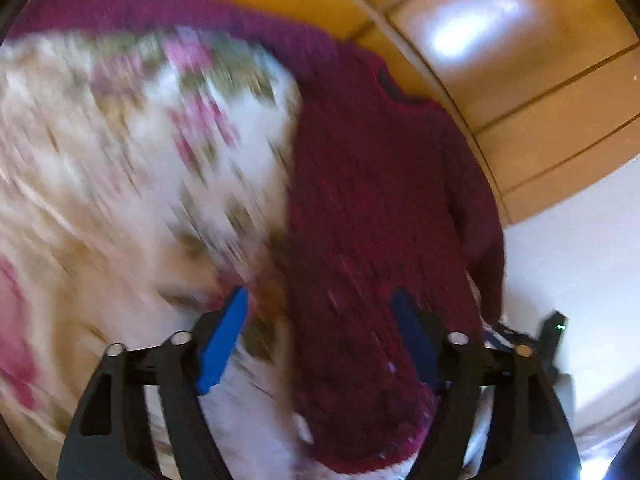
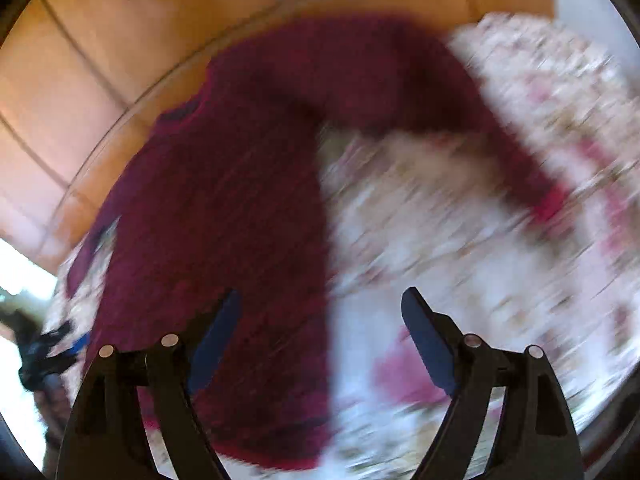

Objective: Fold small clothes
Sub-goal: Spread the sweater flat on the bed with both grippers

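Note:
A dark red knitted sweater [image 1: 372, 208] lies flat on a round table with a floral cloth [image 1: 120, 168], its neck pointing away. One sleeve stretches out along the table's far edge [image 1: 160, 8]. My left gripper [image 1: 320, 312] is open and empty above the sweater's lower edge. In the right wrist view the sweater [image 2: 224, 208] lies left of centre, with a sleeve [image 2: 460, 112] bending out to the right. My right gripper [image 2: 320, 312] is open and empty above the sweater's hem. Both views are motion-blurred.
The floral cloth [image 2: 480, 240] covers the table to the right of the sweater. Orange floor tiles [image 1: 540, 80] lie beyond the table edge. The other gripper shows at the right edge of the left wrist view [image 1: 552, 332] and at the left edge of the right wrist view [image 2: 44, 352].

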Demonstrator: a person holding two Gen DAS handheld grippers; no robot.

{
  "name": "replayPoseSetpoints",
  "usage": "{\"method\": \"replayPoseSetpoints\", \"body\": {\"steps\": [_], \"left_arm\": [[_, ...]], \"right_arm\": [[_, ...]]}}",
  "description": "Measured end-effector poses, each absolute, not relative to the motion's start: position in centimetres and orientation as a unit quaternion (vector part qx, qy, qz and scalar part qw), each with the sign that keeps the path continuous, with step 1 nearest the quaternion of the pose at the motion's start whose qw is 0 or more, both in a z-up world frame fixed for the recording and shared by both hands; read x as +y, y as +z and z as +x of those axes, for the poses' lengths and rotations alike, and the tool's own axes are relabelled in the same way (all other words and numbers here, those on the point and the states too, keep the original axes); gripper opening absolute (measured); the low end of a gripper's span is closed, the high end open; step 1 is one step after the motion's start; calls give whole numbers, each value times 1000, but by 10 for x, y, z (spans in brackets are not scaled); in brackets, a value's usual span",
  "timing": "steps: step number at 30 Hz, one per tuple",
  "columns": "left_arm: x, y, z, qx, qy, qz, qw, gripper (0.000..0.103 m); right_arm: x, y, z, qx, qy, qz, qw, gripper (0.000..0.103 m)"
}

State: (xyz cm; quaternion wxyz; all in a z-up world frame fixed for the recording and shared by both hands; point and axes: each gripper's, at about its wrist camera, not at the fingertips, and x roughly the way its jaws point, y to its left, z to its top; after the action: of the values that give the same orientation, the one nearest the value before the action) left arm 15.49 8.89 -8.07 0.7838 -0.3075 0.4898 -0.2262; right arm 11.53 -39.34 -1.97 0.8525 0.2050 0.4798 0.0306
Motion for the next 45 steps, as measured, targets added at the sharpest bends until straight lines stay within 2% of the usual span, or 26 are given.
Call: {"method": "replayPoseSetpoints", "body": {"steps": [1,2,4,5,6,7,10,15,17,26,27,28,29,30,32,33,34,38,44,45], "left_arm": [[83,-85,151,494,-236,-318,774,56],[76,-90,147,500,-244,-322,766,51],[65,-93,143,503,-239,-306,772,30],[63,-92,143,503,-240,-302,773,24],[62,-90,142,502,-237,-299,776,18],[63,-86,141,499,-235,-297,780,15],[64,-57,134,476,-239,-285,797,13],[63,-7,97,447,-265,-239,820,13],[62,2,78,449,-268,-226,822,13],[68,-46,11,521,-226,-174,805,13],[68,-51,11,526,-222,-174,802,16],[68,-53,11,529,-213,-179,801,23],[71,-53,11,531,-206,-187,801,23],[73,-50,10,529,-203,-194,801,24],[85,-42,13,517,-194,-206,808,35],[92,-39,19,510,-181,-210,814,44],[102,-35,24,498,-157,-216,825,48],[150,-36,60,470,-73,-259,841,56],[224,-23,121,423,56,-269,863,57],[233,-23,130,418,65,-273,864,61]], "right_arm": [[-386,-27,117,489,36,201,848,69],[-382,-33,119,498,42,200,843,64],[-372,-37,121,499,37,179,847,53],[-369,-35,123,499,41,176,848,46],[-368,-31,123,498,47,178,848,30],[-366,-23,123,493,50,171,851,24],[-360,1,121,471,60,134,870,20],[-342,48,93,438,91,85,890,19],[-344,50,77,441,98,81,888,19],[-345,-16,16,517,72,103,847,19],[-345,-21,17,520,67,103,845,20],[-344,-21,20,522,63,97,845,28],[-342,-15,17,522,58,91,846,32],[-341,-11,19,521,54,83,848,44],[-336,2,30,502,38,55,862,55],[-333,6,31,492,29,47,869,69],[-328,14,38,475,24,43,879,76],[-295,26,74,440,52,48,895,85],[-221,6,137,413,107,30,904,93],[-211,2,147,414,111,28,903,94]]}}
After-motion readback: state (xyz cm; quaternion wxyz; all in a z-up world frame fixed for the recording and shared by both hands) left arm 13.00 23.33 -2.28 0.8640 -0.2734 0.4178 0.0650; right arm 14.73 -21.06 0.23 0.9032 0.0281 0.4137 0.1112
